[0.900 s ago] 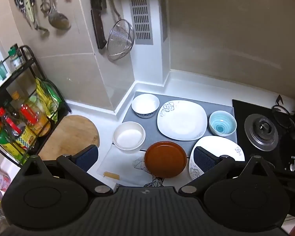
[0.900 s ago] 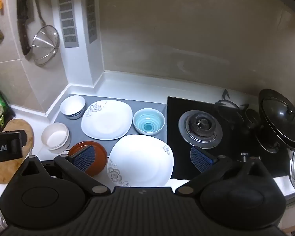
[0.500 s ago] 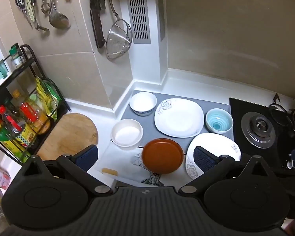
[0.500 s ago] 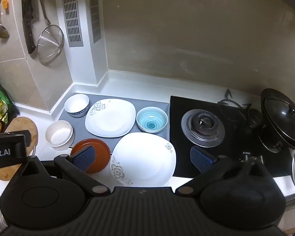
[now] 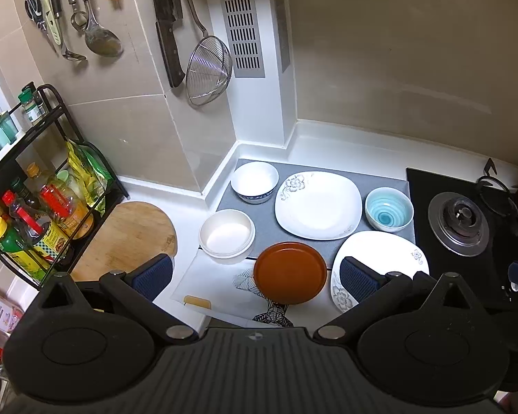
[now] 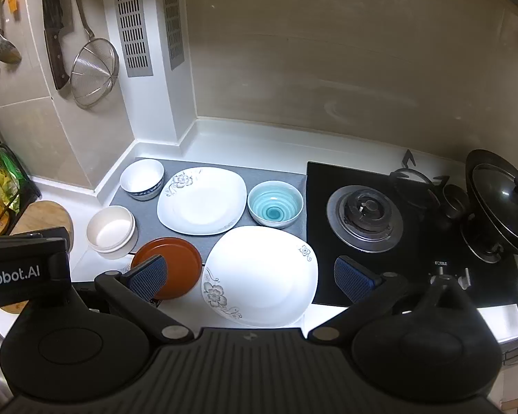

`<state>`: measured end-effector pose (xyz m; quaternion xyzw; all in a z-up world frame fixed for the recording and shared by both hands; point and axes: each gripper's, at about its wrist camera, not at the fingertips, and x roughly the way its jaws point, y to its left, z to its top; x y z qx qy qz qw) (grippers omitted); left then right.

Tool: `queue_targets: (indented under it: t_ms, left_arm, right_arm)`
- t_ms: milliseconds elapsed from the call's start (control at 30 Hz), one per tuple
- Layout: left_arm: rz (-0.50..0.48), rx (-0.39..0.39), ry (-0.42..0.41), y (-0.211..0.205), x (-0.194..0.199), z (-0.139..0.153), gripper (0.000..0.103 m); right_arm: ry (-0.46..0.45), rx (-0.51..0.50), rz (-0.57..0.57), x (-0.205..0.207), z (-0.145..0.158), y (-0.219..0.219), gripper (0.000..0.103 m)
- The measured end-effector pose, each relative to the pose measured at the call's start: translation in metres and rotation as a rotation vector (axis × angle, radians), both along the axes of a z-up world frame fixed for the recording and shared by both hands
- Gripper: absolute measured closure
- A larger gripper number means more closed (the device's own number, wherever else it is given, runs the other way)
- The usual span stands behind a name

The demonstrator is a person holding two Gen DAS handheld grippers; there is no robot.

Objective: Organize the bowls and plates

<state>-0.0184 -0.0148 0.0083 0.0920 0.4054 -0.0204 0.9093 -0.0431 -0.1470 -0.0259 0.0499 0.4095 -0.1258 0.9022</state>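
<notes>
Two grippers hang wide apart, empty, above the counter: left gripper (image 5: 255, 274), right gripper (image 6: 250, 277). Beside the stove (image 6: 366, 214) sits the blue bowl (image 6: 275, 203), then two white plates (image 6: 202, 200) (image 6: 260, 276), the brown plate (image 6: 176, 262) and two white bowls (image 6: 142, 179) (image 6: 111, 231).

White square plates (image 6: 259, 276) (image 6: 202, 200) with grey floral corners, a terracotta-brown plate (image 5: 290, 272) between the left jaws, a turquoise spiral-striped bowl (image 6: 275, 203), a blue-banded white bowl (image 6: 142, 178) and a cream bowl (image 5: 227, 233) beyond them, on a grey mat (image 5: 266, 227).
</notes>
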Motion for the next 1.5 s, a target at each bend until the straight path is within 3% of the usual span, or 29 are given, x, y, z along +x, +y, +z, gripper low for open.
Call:
queue_targets:
  t_ms: [1500]
  left_arm:
    - [-0.04,-0.022,0.022,-0.007,-0.02,-0.02,0.0]
  right_arm:
    - [0.019,-0.001,-0.041,-0.027,-0.013,-0.011,0.0]
